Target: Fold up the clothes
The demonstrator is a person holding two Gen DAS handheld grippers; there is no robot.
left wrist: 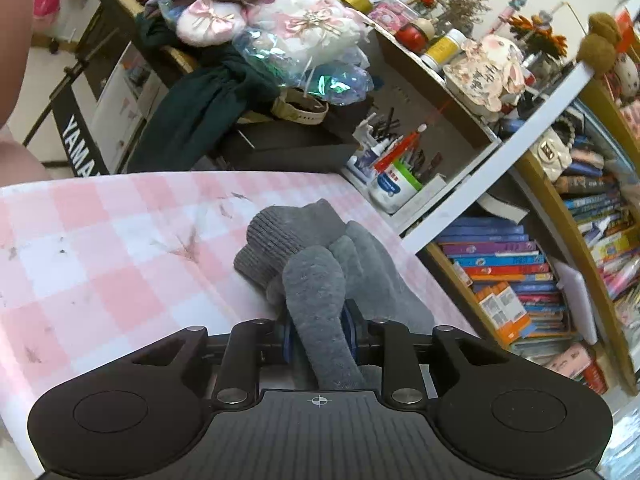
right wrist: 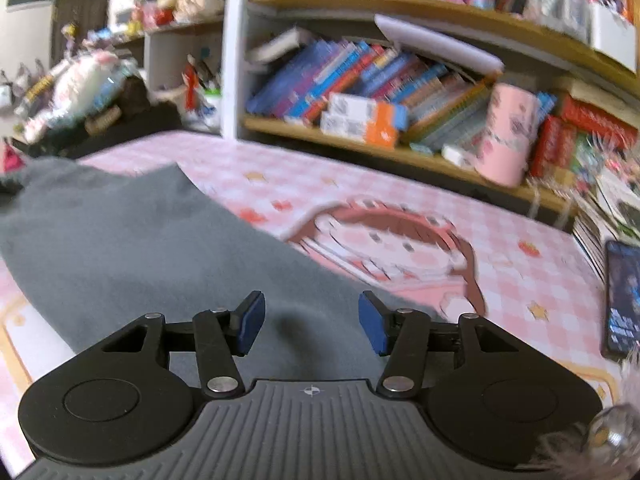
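Pink-and-white checked cloth (left wrist: 100, 248) covers the work surface, printed on the right-wrist side with a cartoon face and small stars; wooden bookshelves (right wrist: 400, 152) crowded with upright and stacked books run along the far edge. Item: grey garment (left wrist: 304, 248), knit, bunched into a heap near the cloth's edge on the bookshelf side in the left view, ribbed cuff facing up at its far end. Item: left gripper (left wrist: 318, 330), black with blue pads, jaws narrow and clamped on a fold of the grey garment that runs between them toward the camera. Item: right gripper (right wrist: 312, 322), same make, jaws standing moderately apart with nothing pressed between the pads, poised over a flat spread of grey fabric on the cloth; whether it touches the fabric cannot be told. Item: dark phone (right wrist: 624, 300), lying flat at the right edge of the cloth. Item: pink patterned cylinder (right wrist: 508, 132), on the lower shelf beside the books. Item: pen holder with markers (left wrist: 400, 168), on a white shelf just beyond the cloth. Item: dark green cloth (left wrist: 200, 104), draped over dark furniture behind, under plush toys and plastic-wrapped goods. Right-wrist view is motion-blurred.
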